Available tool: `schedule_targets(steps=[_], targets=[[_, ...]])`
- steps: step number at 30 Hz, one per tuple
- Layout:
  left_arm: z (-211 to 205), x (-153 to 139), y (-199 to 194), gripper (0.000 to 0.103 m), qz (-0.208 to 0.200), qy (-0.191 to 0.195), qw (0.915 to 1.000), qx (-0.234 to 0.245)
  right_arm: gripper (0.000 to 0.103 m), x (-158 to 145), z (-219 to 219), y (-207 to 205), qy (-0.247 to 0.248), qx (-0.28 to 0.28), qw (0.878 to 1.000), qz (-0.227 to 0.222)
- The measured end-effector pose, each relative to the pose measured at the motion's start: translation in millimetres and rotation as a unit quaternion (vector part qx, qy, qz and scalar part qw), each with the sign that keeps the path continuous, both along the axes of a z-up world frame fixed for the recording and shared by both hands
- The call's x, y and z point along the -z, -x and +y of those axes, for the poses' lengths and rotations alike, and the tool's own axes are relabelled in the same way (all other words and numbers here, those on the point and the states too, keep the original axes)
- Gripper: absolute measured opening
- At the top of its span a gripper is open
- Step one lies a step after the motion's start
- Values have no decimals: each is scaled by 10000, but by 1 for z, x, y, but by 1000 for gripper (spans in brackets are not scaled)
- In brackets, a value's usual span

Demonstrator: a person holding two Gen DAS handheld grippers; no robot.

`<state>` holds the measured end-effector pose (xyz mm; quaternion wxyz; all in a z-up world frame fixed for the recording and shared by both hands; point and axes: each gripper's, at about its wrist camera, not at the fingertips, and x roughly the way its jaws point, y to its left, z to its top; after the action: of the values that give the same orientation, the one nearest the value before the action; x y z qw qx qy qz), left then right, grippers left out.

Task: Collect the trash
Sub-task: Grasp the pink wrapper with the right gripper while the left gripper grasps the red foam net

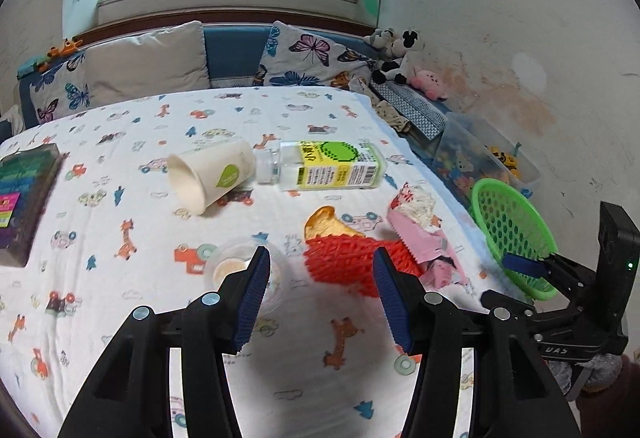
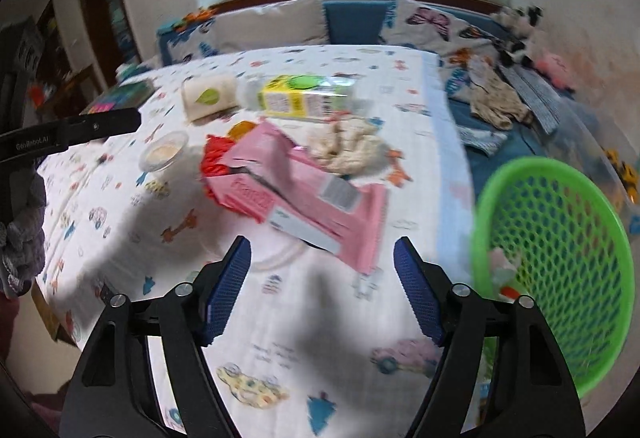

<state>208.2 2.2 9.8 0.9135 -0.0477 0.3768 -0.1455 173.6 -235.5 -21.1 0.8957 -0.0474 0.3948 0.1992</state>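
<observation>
Left wrist view
Left tongs (image 1: 320,294): held apart with nothing between them, above the patterned bed sheet (image 1: 120,174).
Paper cup (image 1: 210,174): laid on its side, mouth turned left, beside the bottle's cap.
Bottle (image 1: 328,166): laid on its side, yellow-green label upward.
Red wrapper (image 1: 344,258): seen just beyond the tongs, touching the pink packet (image 1: 424,242).
Small tub (image 1: 236,270): partly hidden behind the left finger.
Green basket (image 1: 512,234): at the bed's right edge, its rim pinched by the right tongs (image 1: 524,265).

Right wrist view
Right tongs (image 2: 322,290): shown spread wide, nothing between them here; their true state cannot be told, since the views disagree.
Pink packet (image 2: 304,190): lying beyond the tongs, blurred.
Green basket (image 2: 560,258): near the right finger, scraps inside.
</observation>
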Motion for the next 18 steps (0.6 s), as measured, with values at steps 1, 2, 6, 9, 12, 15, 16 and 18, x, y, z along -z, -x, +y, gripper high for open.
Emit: schedule_targets(steps=[1, 2, 6, 9, 12, 15, 16, 18], targets=[[0, 1, 0, 52, 11, -2, 10000, -7, 71, 1, 5, -2, 34, -58, 10000, 6], [1, 2, 1, 52, 23, 3, 10000, -11, 70, 3, 12, -5, 99, -132, 9999, 7], [6, 7, 5, 52, 66, -10, 10000, -3, 65, 13, 29, -14, 405, -265, 9988, -41], [8, 10, 9, 52, 87, -37, 10000, 16, 59, 21, 35, -24, 634, -262, 9976, -78], [10, 13, 10, 52, 147, -2, 9999, 63, 52, 29, 34, -33, 678, -207, 9975, -17], [6, 18, 9, 52, 214, -54, 9996, 164, 42, 32, 30, -39, 565, -150, 9983, 34], [4, 19, 9, 52, 228, -82, 9995, 203, 38, 31, 29, -39, 529, -132, 9985, 23], [-2, 22, 9, 59, 252, -148, 9991, 296, 30, 27, 24, -38, 353, -93, 9993, 12]])
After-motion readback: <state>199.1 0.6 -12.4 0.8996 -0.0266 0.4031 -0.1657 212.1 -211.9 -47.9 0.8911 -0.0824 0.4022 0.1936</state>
